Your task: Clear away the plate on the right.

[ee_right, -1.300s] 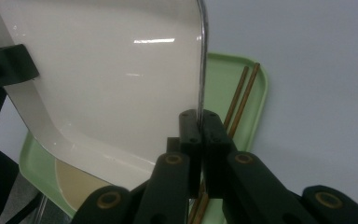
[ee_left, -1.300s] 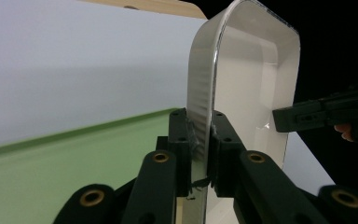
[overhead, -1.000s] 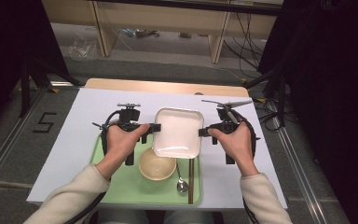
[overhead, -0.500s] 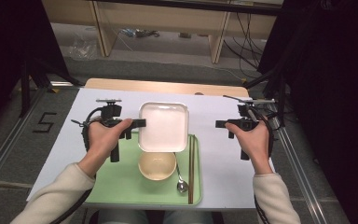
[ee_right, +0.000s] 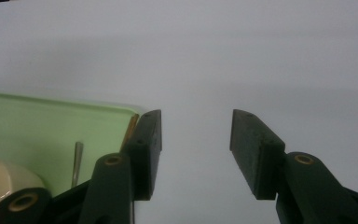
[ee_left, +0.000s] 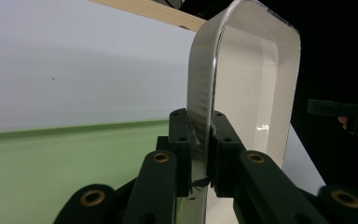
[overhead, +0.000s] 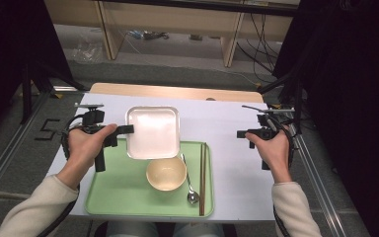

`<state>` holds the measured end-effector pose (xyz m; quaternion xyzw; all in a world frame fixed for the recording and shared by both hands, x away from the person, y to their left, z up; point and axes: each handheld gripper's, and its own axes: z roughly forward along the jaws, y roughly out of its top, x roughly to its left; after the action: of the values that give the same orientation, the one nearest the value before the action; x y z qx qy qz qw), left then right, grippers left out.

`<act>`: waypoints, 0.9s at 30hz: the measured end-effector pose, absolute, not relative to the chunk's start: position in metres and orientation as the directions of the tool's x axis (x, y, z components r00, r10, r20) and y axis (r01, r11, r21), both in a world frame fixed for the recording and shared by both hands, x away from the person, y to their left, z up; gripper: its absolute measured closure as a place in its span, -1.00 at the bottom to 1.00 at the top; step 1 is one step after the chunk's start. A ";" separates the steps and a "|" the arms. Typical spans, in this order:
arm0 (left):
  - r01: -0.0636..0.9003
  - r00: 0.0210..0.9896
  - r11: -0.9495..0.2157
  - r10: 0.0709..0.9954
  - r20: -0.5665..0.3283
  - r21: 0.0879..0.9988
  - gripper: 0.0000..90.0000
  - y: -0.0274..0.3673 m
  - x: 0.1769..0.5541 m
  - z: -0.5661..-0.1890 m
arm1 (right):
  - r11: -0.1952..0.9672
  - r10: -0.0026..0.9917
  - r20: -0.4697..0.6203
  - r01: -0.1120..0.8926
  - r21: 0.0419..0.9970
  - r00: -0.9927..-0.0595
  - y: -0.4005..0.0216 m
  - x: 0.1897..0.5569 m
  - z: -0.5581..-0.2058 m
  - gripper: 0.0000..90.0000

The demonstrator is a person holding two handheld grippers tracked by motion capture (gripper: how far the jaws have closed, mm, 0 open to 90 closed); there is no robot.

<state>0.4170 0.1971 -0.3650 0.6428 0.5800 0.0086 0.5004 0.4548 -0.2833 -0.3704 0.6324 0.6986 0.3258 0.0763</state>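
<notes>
At the left of the high view, the left tool [overhead: 127, 130] is held in the person's left hand [overhead: 86, 145] over the left part of the counter [overhead: 227, 148], and its jaws are clamped on the left rim of a square white dish [overhead: 153, 132]. In the left gripper view the dish [ee_left: 261, 88] is seen edge-on, its rim pinched tightly between the two black jaws of the left tool [ee_left: 204, 149]. The dish is held above the far edge of a green tray [overhead: 123, 190], partly over the white counter surface. On the tray, just nearer than the dish, a cream bowl [overhead: 166, 174] is set, with a metal spoon [overhead: 190, 183] beside it to the right and a pair of brown chopsticks [overhead: 202, 177] along the tray's right side. Well apart to the right, the right tool [overhead: 241, 134] is held in the right hand [overhead: 274, 148] over bare counter; its jaws are spread wide around nothing, as seen in the right gripper view [ee_right: 196, 154], where the tray's corner [ee_right: 51, 126] lies to the left.
</notes>
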 end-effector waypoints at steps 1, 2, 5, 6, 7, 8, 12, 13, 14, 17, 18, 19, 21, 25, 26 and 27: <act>0.735 0.324 0.178 0.755 -0.570 0.654 0.80 0.199 0.416 -0.365 | -0.024 0.933 0.313 0.833 0.552 -0.180 -0.285 0.455 -0.371 0.21; 0.735 0.321 0.183 0.754 -0.572 0.653 0.80 0.202 0.415 -0.365 | -0.017 0.938 0.298 0.836 0.548 -0.177 -0.287 0.455 -0.371 0.21; 0.739 0.316 0.186 0.753 -0.577 0.648 0.80 0.210 0.413 -0.365 | -0.046 0.938 0.311 0.837 0.545 -0.151 -0.293 0.456 -0.373 0.20; 0.739 0.316 0.185 0.755 -0.575 0.648 0.80 0.212 0.412 -0.365 | 0.020 0.942 0.270 0.835 0.550 -0.200 -0.299 0.456 -0.374 0.20; 0.739 0.312 0.187 0.756 -0.575 0.647 0.80 0.214 0.411 -0.365 | 0.011 0.939 0.279 0.829 0.559 -0.201 -0.301 0.457 -0.376 0.20; 0.739 0.309 0.187 0.759 -0.573 0.647 0.80 0.217 0.410 -0.365 | -0.005 0.944 0.278 0.833 0.554 -0.179 -0.301 0.457 -0.376 0.20; 0.741 0.297 0.193 0.764 -0.573 0.643 0.80 0.228 0.406 -0.366 | -0.001 0.942 0.278 0.830 0.557 -0.186 -0.306 0.457 -0.377 0.21; 0.743 0.297 0.192 0.763 -0.574 0.641 0.80 0.231 0.405 -0.367 | -0.011 0.945 0.276 0.830 0.557 -0.173 -0.306 0.457 -0.376 0.20; 0.745 0.293 0.196 0.763 -0.576 0.638 0.80 0.233 0.404 -0.367 | -0.031 0.953 0.269 0.841 0.540 -0.138 -0.304 0.457 -0.375 0.20; 0.753 0.287 0.191 0.766 -0.575 0.630 0.80 0.241 0.402 -0.370 | -0.069 0.950 0.297 0.856 0.512 -0.101 -0.304 0.454 -0.371 0.20; 0.754 0.283 0.191 0.769 -0.573 0.629 0.80 0.244 0.401 -0.371 | -0.083 0.948 0.304 0.853 0.515 -0.091 -0.305 0.455 -0.371 0.20; 0.757 0.275 0.195 0.771 -0.574 0.624 0.80 0.246 0.401 -0.373 | -0.079 0.952 0.293 0.853 0.516 -0.090 -0.306 0.454 -0.371 0.20; 0.765 0.264 0.195 0.774 -0.576 0.614 0.80 0.250 0.399 -0.375 | -0.078 0.951 0.296 0.853 0.516 -0.092 -0.310 0.454 -0.371 0.21; 0.781 0.251 0.190 0.778 -0.577 0.595 0.80 0.257 0.398 -0.381 | -0.109 0.952 0.301 0.845 0.523 -0.063 -0.315 0.454 -0.370 0.21; 0.783 0.249 0.190 0.776 -0.579 0.592 0.80 0.259 0.397 -0.382 | -0.085 0.957 0.279 0.849 0.522 -0.076 -0.318 0.454 -0.370 0.21; 0.787 0.247 0.187 0.778 -0.578 0.588 0.80 0.260 0.397 -0.383 | -0.076 0.954 0.285 0.849 0.523 -0.090 -0.319 0.453 -0.370 0.21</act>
<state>0.3969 0.2604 -0.3829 0.6377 0.6136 -0.0051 0.4657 0.4532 -0.3193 -0.3705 0.6688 0.6741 0.3012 0.0876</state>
